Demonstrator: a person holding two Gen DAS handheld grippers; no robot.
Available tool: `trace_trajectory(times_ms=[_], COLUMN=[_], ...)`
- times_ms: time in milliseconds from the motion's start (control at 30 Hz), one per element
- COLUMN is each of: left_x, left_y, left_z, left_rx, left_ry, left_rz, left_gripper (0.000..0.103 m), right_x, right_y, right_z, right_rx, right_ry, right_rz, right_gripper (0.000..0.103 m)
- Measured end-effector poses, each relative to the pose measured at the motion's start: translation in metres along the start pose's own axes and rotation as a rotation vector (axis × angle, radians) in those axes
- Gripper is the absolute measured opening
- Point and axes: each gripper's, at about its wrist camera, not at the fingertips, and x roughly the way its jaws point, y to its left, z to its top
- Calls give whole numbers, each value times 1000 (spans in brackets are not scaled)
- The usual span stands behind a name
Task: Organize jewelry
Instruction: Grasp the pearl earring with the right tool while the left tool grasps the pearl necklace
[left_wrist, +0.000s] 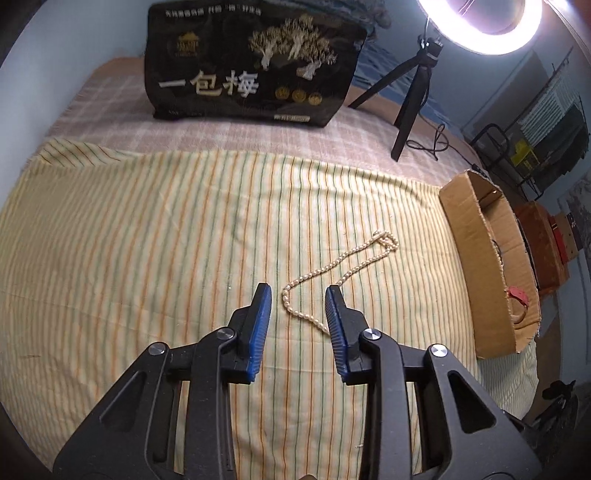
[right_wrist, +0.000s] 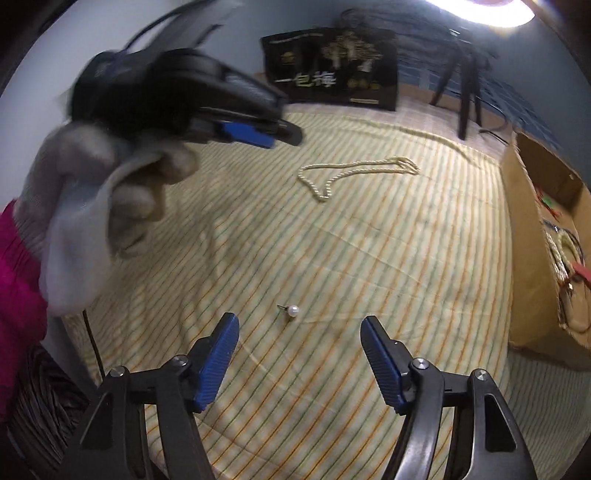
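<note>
On the striped cloth of the bed, the pearl necklace (left_wrist: 334, 273) lies loose, its near loop between my left gripper (left_wrist: 298, 291), whose fingers stand apart and hold nothing. My right gripper (right_wrist: 298, 323) is spread wide too, the pearl stud earring (right_wrist: 293, 310) just ahead. Both look light and slippery (the strand limp), so I'd pinch the strand crosswise, the stud by its pearl, bound for the cardboard box (left_wrist: 469, 221).

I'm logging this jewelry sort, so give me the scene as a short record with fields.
surface: striped cloth
loose items: pearl necklace, pearl stud earring
container: cardboard box, some jewelry inside
left gripper: open, over the necklace's near end
right gripper: open, earring just ahead
background: black bag, ring light
</note>
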Motion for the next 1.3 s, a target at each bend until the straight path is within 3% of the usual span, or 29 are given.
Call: trace_trajectory(times_ms=[67, 233, 433, 733, 1000, 1067, 1200, 1300], left_x=[8, 26, 34, 49, 50, 50, 50, 46], left_y=[0, 7, 11, 5, 3, 3, 5, 7], left_z=[0, 0, 5, 0, 1, 1, 2, 1], left_rx=[3, -23, -38, 3, 10, 8, -10, -24], left_ry=[12, 41, 46, 36, 18, 17, 18, 17], left_rz=[7, 18, 12, 57, 87, 92, 88, 81], left_gripper=[25, 25, 24, 21, 8, 5, 2, 1], right_x=[3, 12, 21, 37, 47, 49, 49, 47], right_y=[3, 4, 4, 4, 9, 14, 16, 13], right_z=[1, 1, 4, 0, 6, 6, 7, 8], right_rx=[-17, -18, -24, -48, -84, -113, -131, -113], right_ry=[0, 27, 44, 74, 65, 64, 61, 60], right_rz=[-2, 15, 39, 40, 1, -29, -56, -44], right_gripper=[71, 58, 51, 47, 36, 31, 10, 7])
